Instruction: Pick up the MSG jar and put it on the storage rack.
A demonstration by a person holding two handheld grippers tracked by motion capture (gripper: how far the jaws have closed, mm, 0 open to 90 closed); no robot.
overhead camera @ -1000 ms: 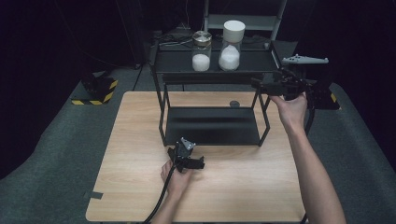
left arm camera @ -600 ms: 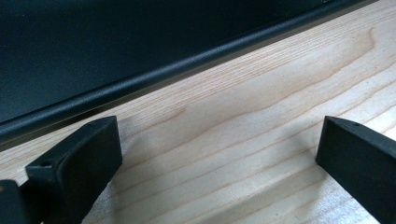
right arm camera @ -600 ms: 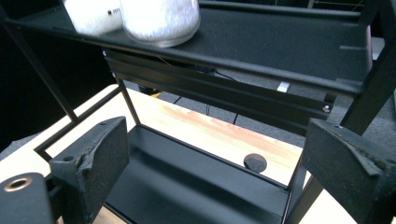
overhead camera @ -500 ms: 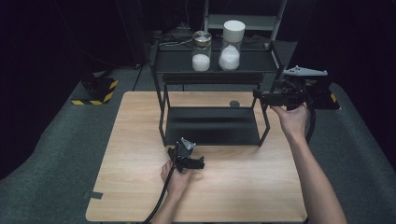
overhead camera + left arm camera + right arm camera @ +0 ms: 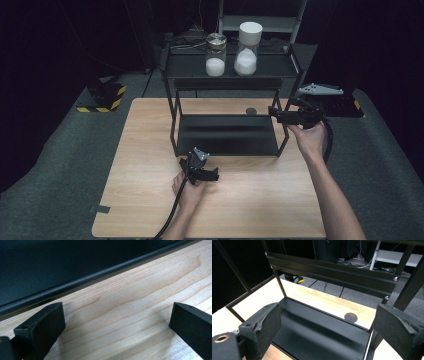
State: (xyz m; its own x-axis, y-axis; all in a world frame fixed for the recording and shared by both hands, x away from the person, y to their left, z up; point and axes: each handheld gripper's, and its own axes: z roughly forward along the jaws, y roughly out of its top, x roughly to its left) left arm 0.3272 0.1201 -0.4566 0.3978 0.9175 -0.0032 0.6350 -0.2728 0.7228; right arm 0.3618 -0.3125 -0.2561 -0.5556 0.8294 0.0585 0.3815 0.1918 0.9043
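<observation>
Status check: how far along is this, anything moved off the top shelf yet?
Nothing looks done: both glass jars of white powder, metal-lidded and white-lidded, stand on the black metal rack's top shelf. In hand: nothing. The right claw is open beside the rack; the left claw is open, low over the wooden table. Any handling remains.

One wooden table [image 5: 150, 200] stands on the grey floor. One black metal rack [image 5: 227, 135] sits on it, with two shelves: an upper one and a lower one. Two glass jars stand on the upper shelf, each partly filled with white powder: one jar with a metal lid [image 5: 216, 54] and one jar with a white lid [image 5: 248, 48]. One small round disc [image 5: 251, 111] is set in the tabletop behind the rack. Two grippers are held by two hands: the left gripper [image 5: 200, 167] and the right gripper [image 5: 295, 116]. One yellow-and-black striped block [image 5: 105, 96] lies on the floor.
</observation>
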